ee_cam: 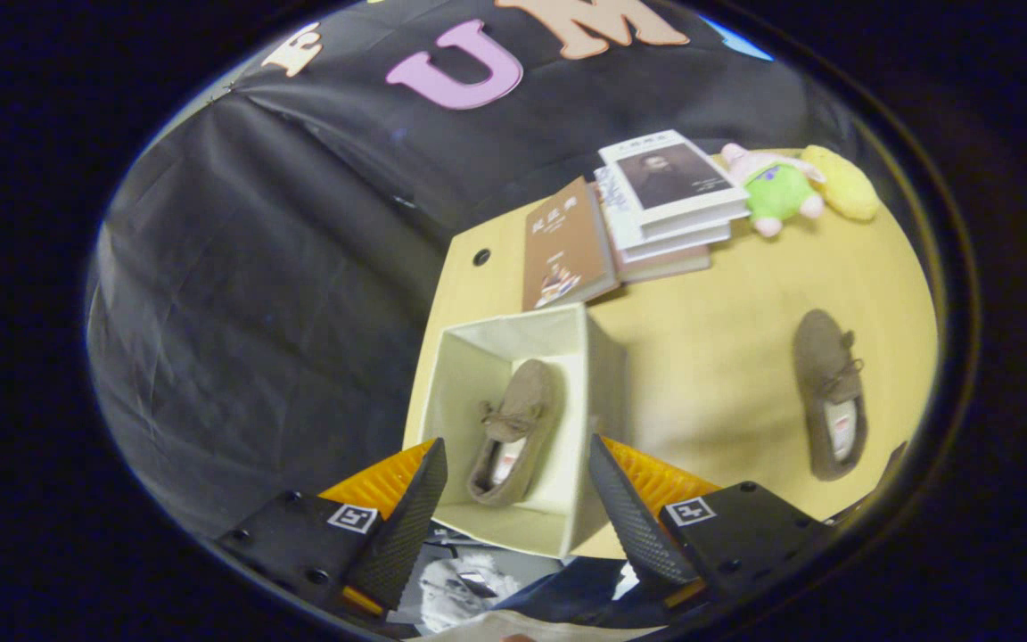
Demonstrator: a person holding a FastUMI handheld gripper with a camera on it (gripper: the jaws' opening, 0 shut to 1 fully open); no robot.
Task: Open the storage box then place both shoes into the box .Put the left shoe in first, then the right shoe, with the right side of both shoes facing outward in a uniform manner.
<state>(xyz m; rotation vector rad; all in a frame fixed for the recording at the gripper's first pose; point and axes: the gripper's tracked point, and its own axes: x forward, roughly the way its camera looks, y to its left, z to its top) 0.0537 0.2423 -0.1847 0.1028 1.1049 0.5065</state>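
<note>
A yellow tabletop (710,374) runs up to a wall of creased black cloth (264,294), which fills the space to the left of the table and behind it. Near the table's far left corner there is a small round dark hole (481,257) in the surface.

One pale, open-topped storage box (567,517) stands at the table's left edge. Inside it lies one brown shoe (513,432), flat on the box floor, its bow and opening facing up. The gripper (513,499) hangs above the box with its two fingers spread wide, empty, one to each side of the box's near end; the shoe in the box shows between them and just ahead.

Beyond the box lies one brown book (562,245), and just right of it a stack of three books (669,209), the top one white with a dark cover picture. Further right, at the table's far side, sit two soft toys touching each other: a pink and green one (776,192) and a yellow one (843,183).

A second brown shoe (828,392) lies on the bare table well to the right of the box, apart from everything else. That makes two shoes, one box, four books, two toys
</note>
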